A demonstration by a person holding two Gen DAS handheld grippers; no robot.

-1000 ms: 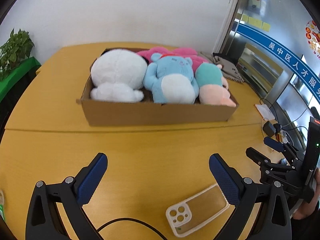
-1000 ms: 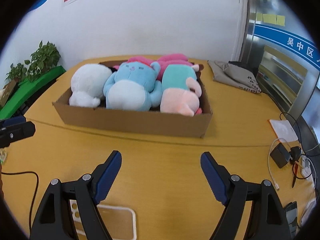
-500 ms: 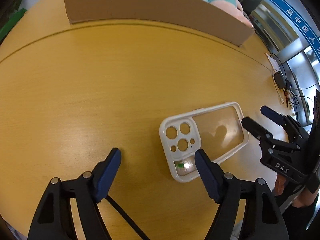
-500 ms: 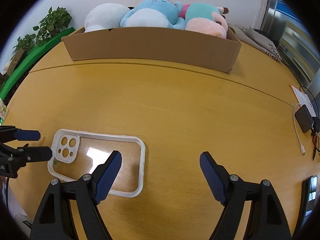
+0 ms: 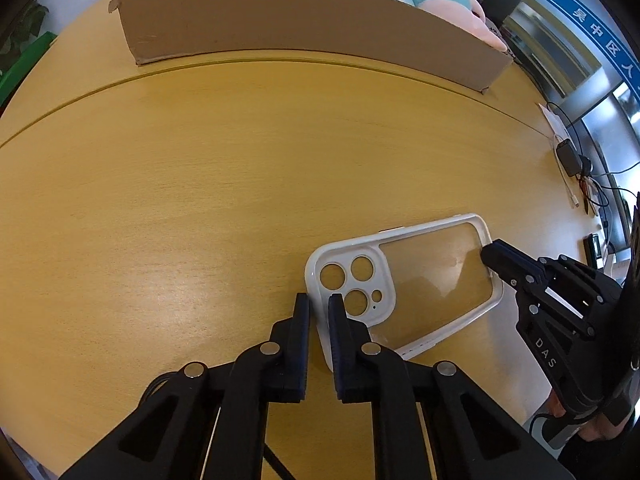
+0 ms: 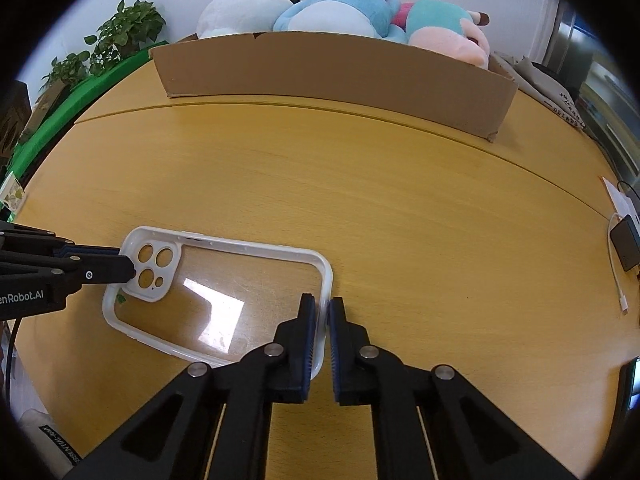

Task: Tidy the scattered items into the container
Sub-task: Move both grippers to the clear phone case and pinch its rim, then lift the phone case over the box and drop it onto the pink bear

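A clear phone case with a white rim lies on the wooden table. My left gripper is shut on the rim at its camera-hole end. My right gripper is shut on the rim at the opposite end. The right gripper also shows in the left wrist view, and the left gripper shows in the right wrist view. The cardboard box stands at the far side of the table.
Several plush toys fill the box. A charger with cables and a paper sheet lie at the right edge. Green plants stand beyond the left edge. A grey cloth lies behind the box.
Both grippers have dropped to the table and shut, one on each end of the phone case; half a second ago both were open just above it.
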